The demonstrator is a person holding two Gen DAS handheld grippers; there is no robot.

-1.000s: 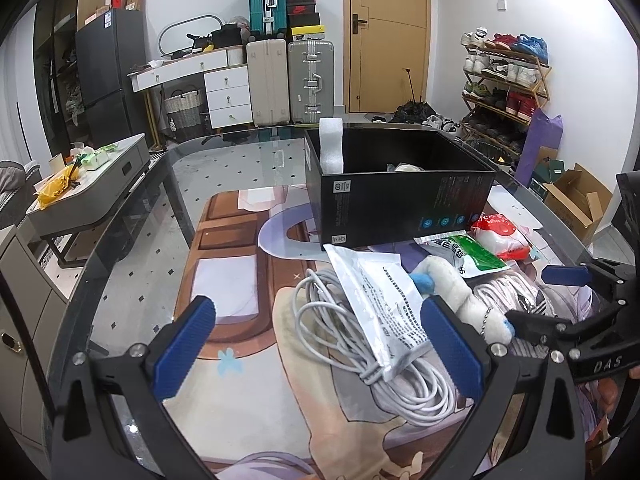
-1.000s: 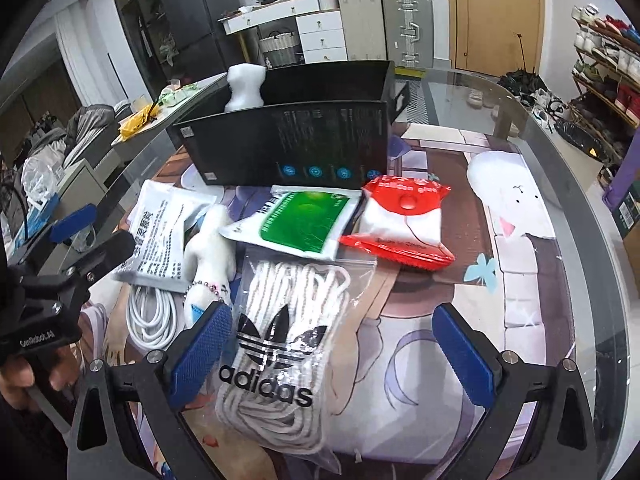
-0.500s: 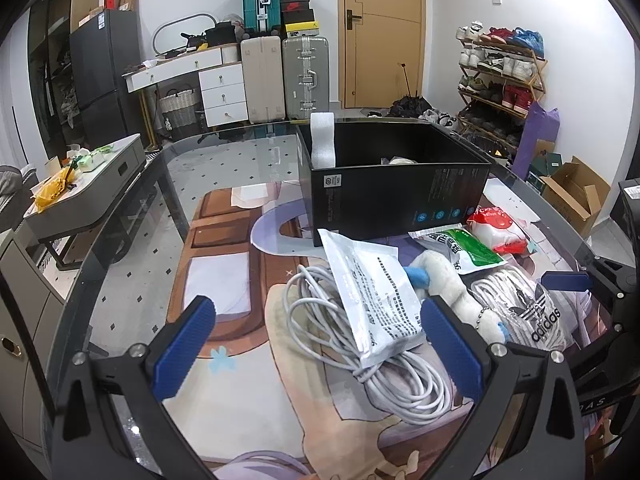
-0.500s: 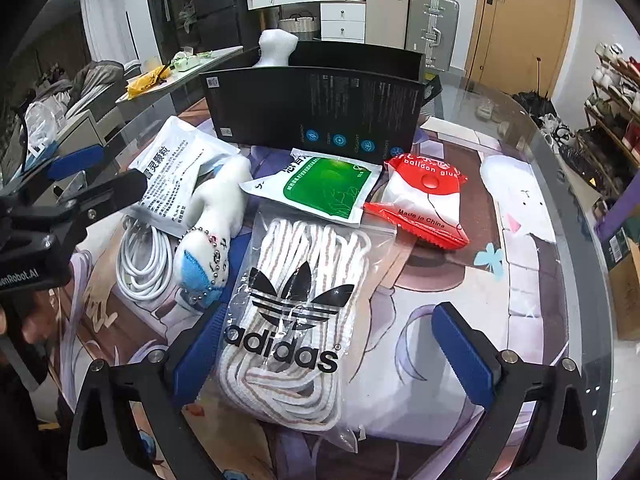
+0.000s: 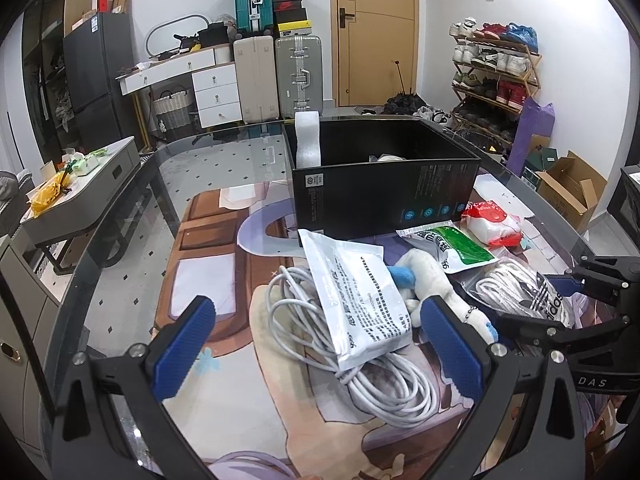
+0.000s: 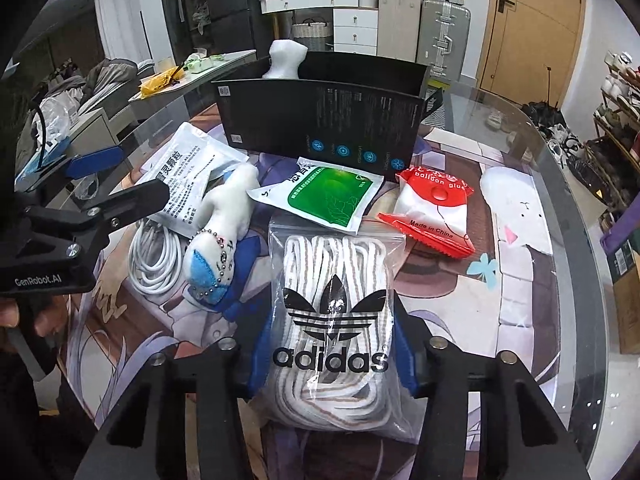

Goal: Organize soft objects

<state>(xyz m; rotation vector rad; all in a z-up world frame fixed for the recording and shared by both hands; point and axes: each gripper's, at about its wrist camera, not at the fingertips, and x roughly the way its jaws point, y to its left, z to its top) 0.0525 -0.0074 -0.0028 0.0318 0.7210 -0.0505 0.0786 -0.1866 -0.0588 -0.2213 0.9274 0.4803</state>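
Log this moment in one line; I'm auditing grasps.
right tongs: closing on laces bag | left tongs: open over cable | box: open

free: bare mat [image 5: 224,400] left of cable coil [image 5: 372,360] | blocked: black box [image 5: 384,196] (open-topped) behind packets [image 6: 332,196]

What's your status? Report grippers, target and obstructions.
Right gripper closing on clear bag of white laces. Left gripper open over white coiled cable. Green-and-white pouch overlaps bag's top edge.
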